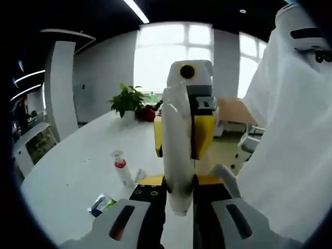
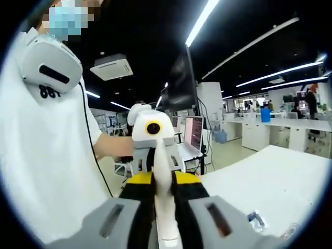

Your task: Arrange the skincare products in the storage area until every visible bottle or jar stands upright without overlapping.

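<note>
Open-plan office with ceiling strip lights and bright windows; a long white counter (image 1: pixel 78 171) carries a potted plant (image 1: pixel 127 99) at its far end. Nearer in the left gripper view, a small bottle with a red band (image 1: pixel 121 168) stands upright, with a green-and-blue tube (image 1: pixel 101 205) lying flat just beside it. Both sets of tongs are raised and face each other: the left tongs (image 1: pixel 179 207) are clenched on the nose of the right gripper, and the right tongs (image 2: pixel 165 228) likewise on the left. No product is held. A judgement: separate the tongs, lower them toward the counter, then approach the lying tube from above and grasp across its width, so it can be set on end clear of the bottle.
</note>
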Motion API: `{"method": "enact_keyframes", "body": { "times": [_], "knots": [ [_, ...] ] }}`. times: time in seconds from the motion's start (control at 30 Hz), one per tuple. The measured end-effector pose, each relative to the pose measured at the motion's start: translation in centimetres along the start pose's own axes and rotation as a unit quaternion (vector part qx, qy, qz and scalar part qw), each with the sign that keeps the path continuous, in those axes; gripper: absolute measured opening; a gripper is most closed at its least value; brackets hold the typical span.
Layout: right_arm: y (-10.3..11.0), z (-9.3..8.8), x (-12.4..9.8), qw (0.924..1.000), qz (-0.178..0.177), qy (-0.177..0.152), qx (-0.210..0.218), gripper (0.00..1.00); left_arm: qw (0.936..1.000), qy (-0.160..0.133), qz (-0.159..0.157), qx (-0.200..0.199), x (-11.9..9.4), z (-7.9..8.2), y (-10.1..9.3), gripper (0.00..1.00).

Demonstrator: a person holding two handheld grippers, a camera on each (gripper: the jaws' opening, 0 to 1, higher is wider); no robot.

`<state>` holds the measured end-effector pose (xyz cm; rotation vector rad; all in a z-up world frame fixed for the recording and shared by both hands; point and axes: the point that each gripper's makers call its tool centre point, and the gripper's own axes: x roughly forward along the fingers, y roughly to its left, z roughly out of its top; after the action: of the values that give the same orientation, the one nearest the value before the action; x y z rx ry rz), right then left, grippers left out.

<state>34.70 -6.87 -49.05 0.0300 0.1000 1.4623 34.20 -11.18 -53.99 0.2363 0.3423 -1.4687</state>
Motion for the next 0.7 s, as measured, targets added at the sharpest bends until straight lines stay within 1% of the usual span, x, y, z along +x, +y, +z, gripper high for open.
{"method": "enact_keyframes", "body": {
  "times": [0.1, 0.23, 0.37, 0.47, 0.53, 0.57, 0.63, 0.67, 0.7],
  "knots": [
    [-0.2, -0.3, -0.2, 1.0000, -0.003, 0.003, 0.000, 0.13, 1.0000, 0.007, -0.001, 0.004, 0.3, -0.1, 0.1, 0.17],
    [-0.5, -0.8, -0.3, 0.9999, -0.007, 0.009, 0.002, 0.13, 0.9999, 0.017, -0.002, 0.003, 0.8, -0.7, 0.5, 0.17],
    [-0.5, -2.0, -0.2, 0.9992, -0.006, 0.039, -0.007, 0.13, 0.9990, 0.042, -0.004, 0.017, 1.4, -1.8, 0.7, 0.17],
    [-0.7, -2.7, -0.3, 0.9986, -0.006, 0.052, -0.007, 0.13, 0.9981, 0.056, -0.004, 0.024, 1.8, -2.5, 0.8, 0.17],
    [-0.8, -3.0, -0.3, 0.9983, -0.008, 0.057, -0.006, 0.13, 0.9979, 0.062, -0.004, 0.019, 1.9, -2.9, 1.0, 0.17],
    [-1.0, -3.3, -0.4, 0.9982, -0.011, 0.058, -0.004, 0.13, 0.9977, 0.067, -0.005, 0.009, 2.0, -3.1, 1.2, 0.17],
    [-1.5, -3.8, -0.4, 0.9977, -0.027, 0.062, -0.002, 0.14, 0.9973, 0.073, 0.002, 0.009, 2.3, -3.5, 1.7, 0.16],
    [-1.7, -4.1, -0.4, 0.9970, -0.035, 0.069, -0.008, 0.15, 0.9969, 0.078, 0.008, 0.013, 2.3, -3.8, 2.0, 0.16],
    [-1.9, -4.5, -0.4, 0.9960, -0.042, 0.078, -0.014, 0.15, 0.9960, 0.085, 0.013, 0.025, 2.4, -4.2, 2.3, 0.16]
  ]
}}
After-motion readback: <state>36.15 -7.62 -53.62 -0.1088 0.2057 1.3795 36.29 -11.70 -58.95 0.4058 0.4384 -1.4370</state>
